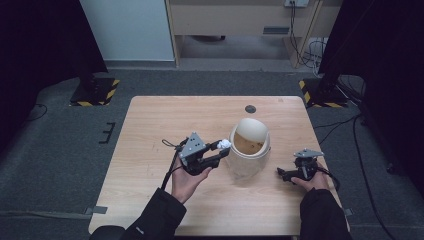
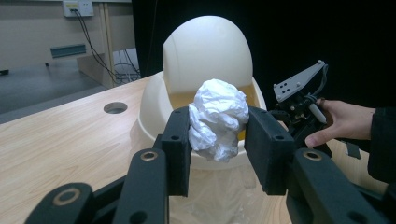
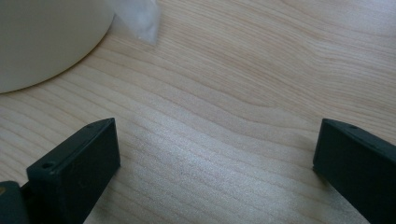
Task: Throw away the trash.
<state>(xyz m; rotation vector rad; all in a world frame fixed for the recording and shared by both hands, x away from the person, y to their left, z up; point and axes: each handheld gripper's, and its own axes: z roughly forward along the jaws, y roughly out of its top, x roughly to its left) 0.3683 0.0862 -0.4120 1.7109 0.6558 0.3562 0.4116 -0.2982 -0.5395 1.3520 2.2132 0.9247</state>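
1. I see the left gripper held above the worktop, just left of the cream bin.
2. Its fingers are clamped on a crumpled white paper ball. In the left gripper view the pads press both sides of the ball.
3. From above, the paper ball sits at the bin's left rim, level with the opening. I cannot tell whether it touches the rim.
4. The bin's domed swing lid stands tilted. The brownish interior shows behind the ball; the ball hides most of the opening in the left gripper view.
5. A thin clear liner shows at the bin's base; its outline is faint and hard to trace.
6. I see the right gripper resting low at the right of the bin, held in the person's right hand.
7. Its fingers stand wide apart with bare wood grain between them.
8. In the right gripper view the bin wall is cut off at the upper left corner, and both fingers are cut off by the frame's lower edge.
9. A round hole lies in the worktop beyond the bin.
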